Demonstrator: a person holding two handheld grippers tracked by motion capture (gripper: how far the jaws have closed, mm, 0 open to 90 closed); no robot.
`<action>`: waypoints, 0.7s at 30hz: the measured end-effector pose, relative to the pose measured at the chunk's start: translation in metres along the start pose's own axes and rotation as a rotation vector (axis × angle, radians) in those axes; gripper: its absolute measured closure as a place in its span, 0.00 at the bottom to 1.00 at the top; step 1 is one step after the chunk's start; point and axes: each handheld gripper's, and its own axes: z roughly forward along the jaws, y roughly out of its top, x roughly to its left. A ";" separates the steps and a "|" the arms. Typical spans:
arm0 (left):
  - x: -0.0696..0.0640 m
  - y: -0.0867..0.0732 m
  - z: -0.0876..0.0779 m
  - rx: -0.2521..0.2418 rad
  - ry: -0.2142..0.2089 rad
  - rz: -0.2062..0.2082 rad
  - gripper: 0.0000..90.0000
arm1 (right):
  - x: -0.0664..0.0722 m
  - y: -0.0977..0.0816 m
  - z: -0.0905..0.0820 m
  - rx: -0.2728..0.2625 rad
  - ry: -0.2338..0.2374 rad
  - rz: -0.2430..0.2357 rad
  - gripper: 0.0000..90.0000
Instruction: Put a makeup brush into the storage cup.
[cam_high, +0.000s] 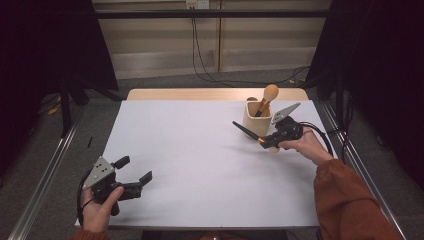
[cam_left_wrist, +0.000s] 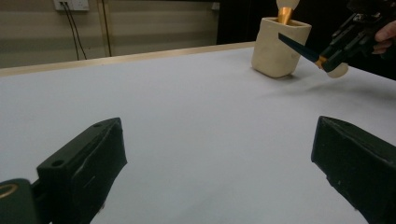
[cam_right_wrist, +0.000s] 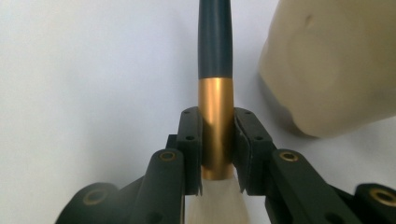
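A makeup brush (cam_right_wrist: 215, 42) with a dark tapering handle, a gold ferrule and pale bristles is held across the table's right side. My right gripper (cam_high: 265, 141) is shut on the ferrule, with the handle (cam_high: 244, 130) pointing left and the bristles toward the hand. Just behind it stands a beige cup (cam_high: 256, 120) holding a second brush (cam_high: 270, 93) with a tan round head. My left gripper (cam_high: 134, 169) rests low at the front left corner, jaws wide open and nothing between them. The left gripper view shows the cup (cam_left_wrist: 279, 46) and the held brush (cam_left_wrist: 299, 48) far off.
The white table (cam_high: 200, 150) has a wooden strip along its far edge. Metal rails run down both sides of the table. Cables hang on the back wall. An orange sleeve (cam_high: 350, 200) comes in at the lower right.
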 end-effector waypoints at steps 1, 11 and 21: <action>0.000 0.000 0.000 -0.001 0.004 0.004 0.03 | 0.001 0.000 0.000 -0.007 -0.009 0.008 0.83; -0.001 0.002 0.000 -0.003 -0.008 0.017 0.03 | 0.018 -0.010 -0.013 -0.196 -0.025 0.057 0.83; -0.006 0.006 0.003 0.000 -0.058 0.058 0.02 | 0.035 -0.017 -0.016 -0.296 -0.010 0.059 0.83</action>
